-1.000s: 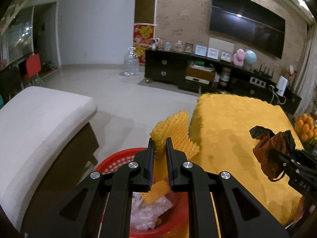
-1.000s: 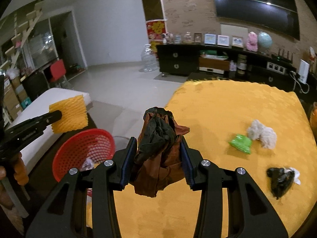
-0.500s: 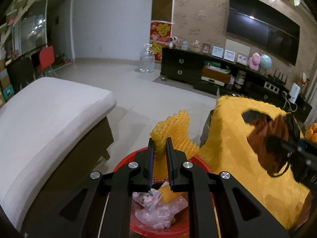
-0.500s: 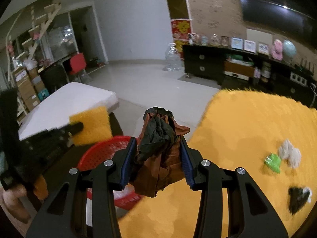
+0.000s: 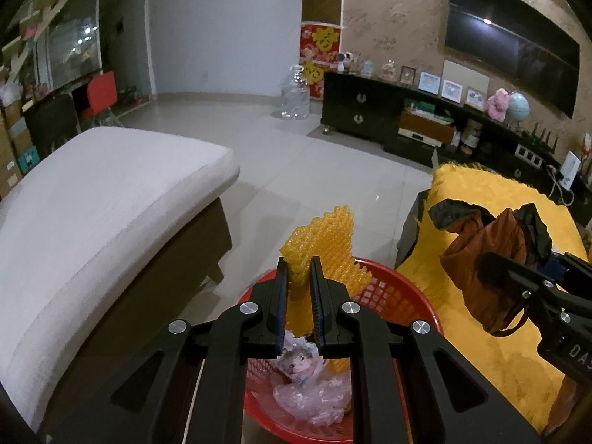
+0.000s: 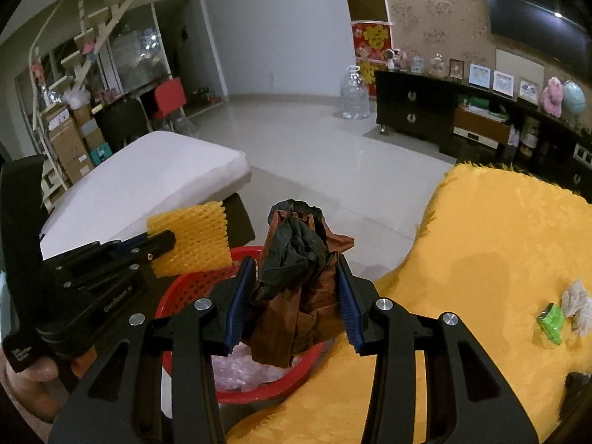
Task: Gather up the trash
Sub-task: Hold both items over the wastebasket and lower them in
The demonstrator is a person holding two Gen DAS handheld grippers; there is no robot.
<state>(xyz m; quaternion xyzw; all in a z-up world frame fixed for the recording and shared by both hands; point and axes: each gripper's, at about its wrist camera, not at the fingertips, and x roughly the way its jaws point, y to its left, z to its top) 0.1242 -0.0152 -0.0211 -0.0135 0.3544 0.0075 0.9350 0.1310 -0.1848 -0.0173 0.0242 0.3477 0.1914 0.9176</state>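
Note:
My left gripper (image 5: 299, 264) is shut on a yellow foam net (image 5: 322, 244) and holds it above the red mesh basket (image 5: 399, 292), which holds pink plastic wrappers (image 5: 314, 396). My right gripper (image 6: 296, 277) is shut on a crumpled brown and black bag (image 6: 299, 277) over the basket's right rim (image 6: 185, 288), at the edge of the yellow-covered table (image 6: 499, 244). The foam net (image 6: 192, 240) and left gripper also show in the right wrist view, the bag (image 5: 492, 255) in the left wrist view.
A green wrapper (image 6: 551, 322), a whitish wad (image 6: 577, 303) and a dark scrap (image 6: 577, 381) lie on the table at right. A white-cushioned bench (image 5: 92, 199) stands left of the basket. A dark TV cabinet (image 5: 407, 118) lines the far wall.
Both grippers have swung left off the table to above the red basket, each still holding its piece. The basket now sits under both.

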